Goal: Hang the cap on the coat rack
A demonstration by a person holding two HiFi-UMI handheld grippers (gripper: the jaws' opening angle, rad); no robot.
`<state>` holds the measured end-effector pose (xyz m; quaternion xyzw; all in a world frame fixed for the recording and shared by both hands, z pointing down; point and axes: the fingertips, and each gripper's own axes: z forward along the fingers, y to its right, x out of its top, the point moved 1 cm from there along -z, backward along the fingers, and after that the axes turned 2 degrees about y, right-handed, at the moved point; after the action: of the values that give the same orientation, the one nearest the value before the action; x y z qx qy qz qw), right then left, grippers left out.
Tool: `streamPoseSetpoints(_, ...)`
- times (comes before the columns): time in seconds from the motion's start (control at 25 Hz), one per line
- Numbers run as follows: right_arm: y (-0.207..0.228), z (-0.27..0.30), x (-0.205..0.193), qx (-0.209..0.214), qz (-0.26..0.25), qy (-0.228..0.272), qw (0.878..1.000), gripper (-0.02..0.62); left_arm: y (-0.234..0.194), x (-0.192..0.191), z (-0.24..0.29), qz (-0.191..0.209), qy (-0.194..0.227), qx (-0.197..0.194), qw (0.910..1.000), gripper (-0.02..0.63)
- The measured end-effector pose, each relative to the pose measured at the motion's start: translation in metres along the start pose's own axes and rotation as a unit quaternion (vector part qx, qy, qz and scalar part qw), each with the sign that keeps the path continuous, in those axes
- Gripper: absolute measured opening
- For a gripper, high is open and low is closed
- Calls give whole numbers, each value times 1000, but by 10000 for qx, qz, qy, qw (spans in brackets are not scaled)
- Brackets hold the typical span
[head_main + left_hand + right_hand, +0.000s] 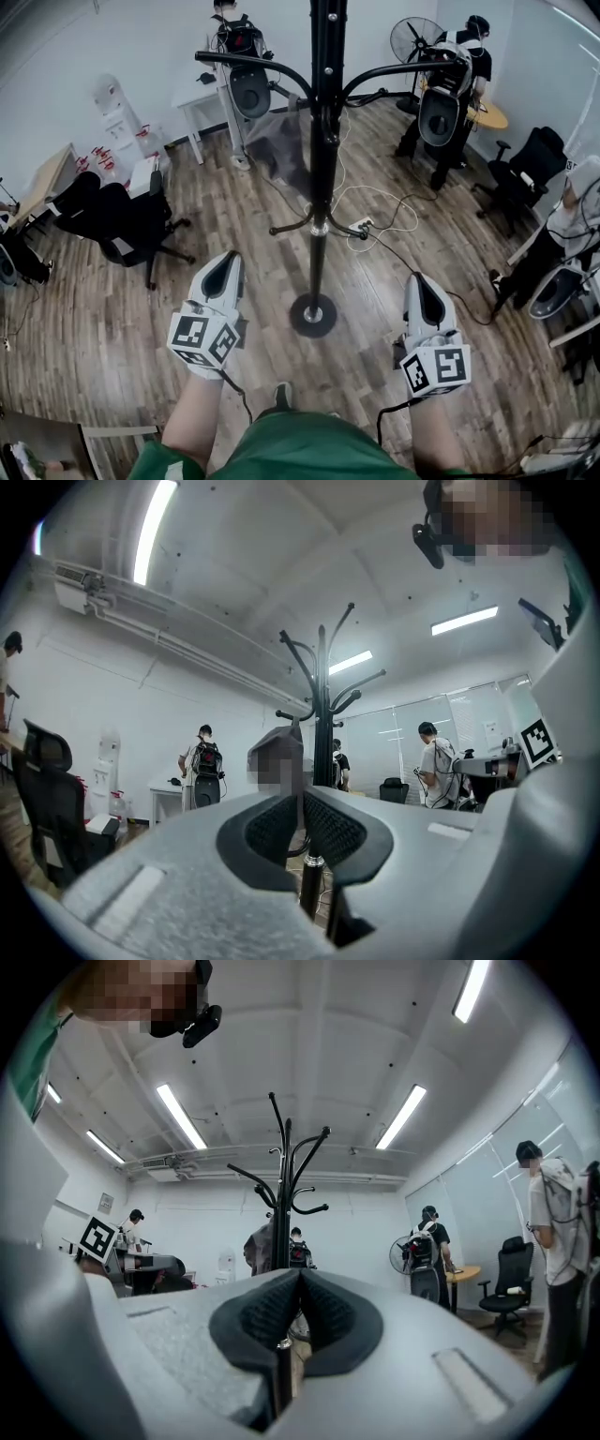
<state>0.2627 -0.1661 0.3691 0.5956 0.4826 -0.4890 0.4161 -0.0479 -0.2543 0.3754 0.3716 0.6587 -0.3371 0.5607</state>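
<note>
Left gripper and right gripper were closed, empty. Grey cap hung on coat rack; hanging looked done, only backing off remained.

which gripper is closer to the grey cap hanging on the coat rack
Left. The left gripper is low on the same side of the pole as the cap; the right gripper is low on the pole's far side.

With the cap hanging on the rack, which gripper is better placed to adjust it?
Left, probably. The cap hangs left of the coat rack pole, nearer the left gripper; the right gripper would have to reach past the pole. Both are shut and empty.
</note>
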Motion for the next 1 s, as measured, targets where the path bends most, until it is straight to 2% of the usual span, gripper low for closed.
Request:
streamPoseSetpoints(0.32, 1, -10, 8, 108, -97, 80, 9999, 2, 11, -1, -4, -96, -8, 17, 10000, 28)
streamPoseSetpoints(0.52, 0, -13, 10, 101, -140, 76, 9998, 2, 15, -2, -2, -23, -11, -81, 10000, 28)
streamPoseSetpoints(0.8, 0, -19, 10, 60, -87, 62, 9999, 2, 17, -3, -2, -86, -22, -130, 9999, 28)
streamPoseSetpoints(1.0, 2, -16, 11, 43, 60, 83, 9999, 2, 22, 2, -1, 23, -8, -275, 9996, 28)
